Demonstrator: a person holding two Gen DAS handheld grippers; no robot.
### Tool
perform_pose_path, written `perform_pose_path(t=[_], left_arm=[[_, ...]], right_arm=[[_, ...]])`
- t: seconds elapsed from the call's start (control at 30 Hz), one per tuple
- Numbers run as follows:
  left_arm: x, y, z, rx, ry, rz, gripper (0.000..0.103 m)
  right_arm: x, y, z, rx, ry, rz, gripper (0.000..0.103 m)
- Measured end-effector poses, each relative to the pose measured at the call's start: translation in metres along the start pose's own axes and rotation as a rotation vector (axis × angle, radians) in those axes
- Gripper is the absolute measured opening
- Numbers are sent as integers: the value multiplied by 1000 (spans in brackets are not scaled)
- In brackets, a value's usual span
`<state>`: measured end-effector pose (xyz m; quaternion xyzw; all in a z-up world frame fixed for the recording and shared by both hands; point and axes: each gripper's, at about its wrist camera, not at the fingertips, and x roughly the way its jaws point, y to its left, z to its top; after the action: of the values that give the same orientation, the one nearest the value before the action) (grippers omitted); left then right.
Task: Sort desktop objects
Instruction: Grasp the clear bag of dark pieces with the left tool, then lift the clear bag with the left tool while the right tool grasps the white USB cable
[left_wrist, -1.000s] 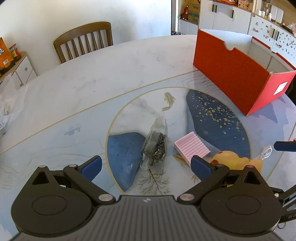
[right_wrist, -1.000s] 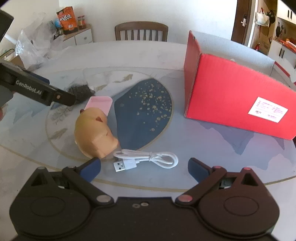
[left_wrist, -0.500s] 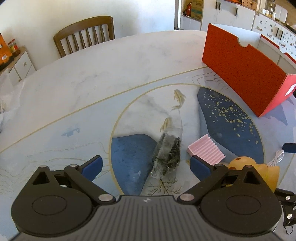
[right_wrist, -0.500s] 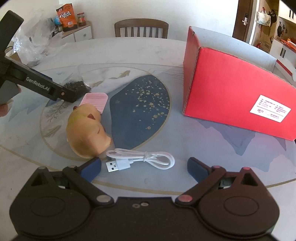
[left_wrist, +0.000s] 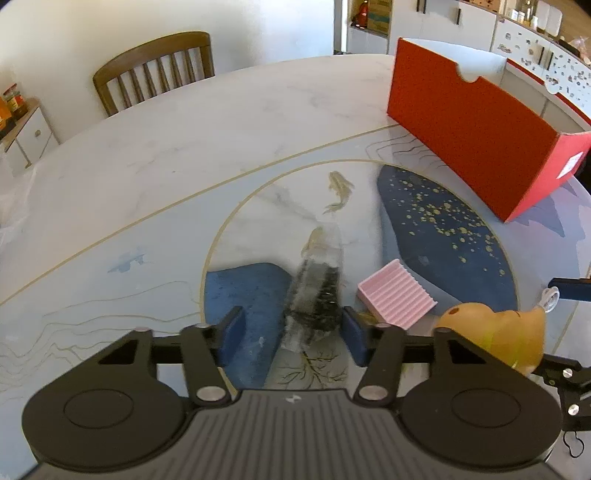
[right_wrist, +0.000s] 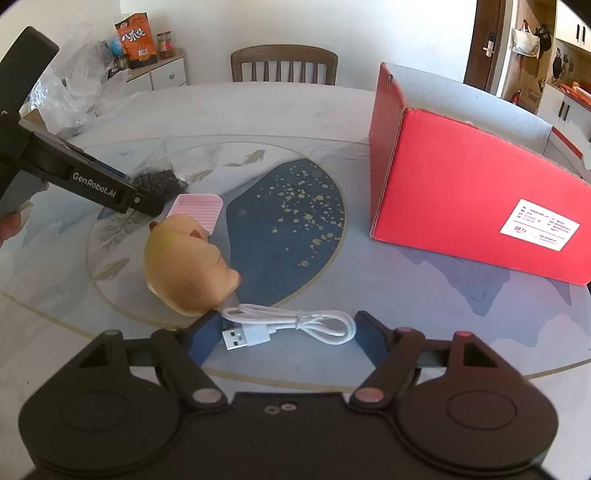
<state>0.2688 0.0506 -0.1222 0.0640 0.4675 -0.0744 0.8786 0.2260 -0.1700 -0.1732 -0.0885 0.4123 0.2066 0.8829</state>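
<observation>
A clear bag of dark bits (left_wrist: 314, 299) lies on the round table, between the pads of my left gripper (left_wrist: 291, 332). Its jaws are closing; the right pad is at the bag's edge and the left pad stands apart from it. My right gripper (right_wrist: 288, 334) straddles a coiled white USB cable (right_wrist: 291, 323) near the table's front edge. Its jaws are closing too, both pads just short of the cable. A pink ridged tray (left_wrist: 397, 297) and a yellow-orange soft toy (right_wrist: 188, 269) lie between the two. The left gripper (right_wrist: 92, 184) shows at the left of the right wrist view.
An open red cardboard box (right_wrist: 480, 206) stands on the table at the right, also seen from the left wrist as the red box (left_wrist: 472, 140). A wooden chair (right_wrist: 284, 64) is at the far side. Crumpled plastic bags (right_wrist: 70, 92) sit at the far left edge.
Both grippers' jaws have narrowed, the left one far more. The left gripper has come in around the bag; the right one has come closer to the cable.
</observation>
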Motion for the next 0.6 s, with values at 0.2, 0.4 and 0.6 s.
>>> perform_pose_path(t=[0.2, 0.4, 0.6], left_arm=[[-2, -2, 1, -8, -3, -24, 35], [-4, -4, 1, -14, 2, -4, 32], [-11, -7, 1, -38, -3, -11, 31]], right_arm=[[-1, 0, 0, -7, 1, 4, 75], [-4, -5, -2, 3, 2, 5, 74], [-7, -15, -4, 12, 4, 4, 70]])
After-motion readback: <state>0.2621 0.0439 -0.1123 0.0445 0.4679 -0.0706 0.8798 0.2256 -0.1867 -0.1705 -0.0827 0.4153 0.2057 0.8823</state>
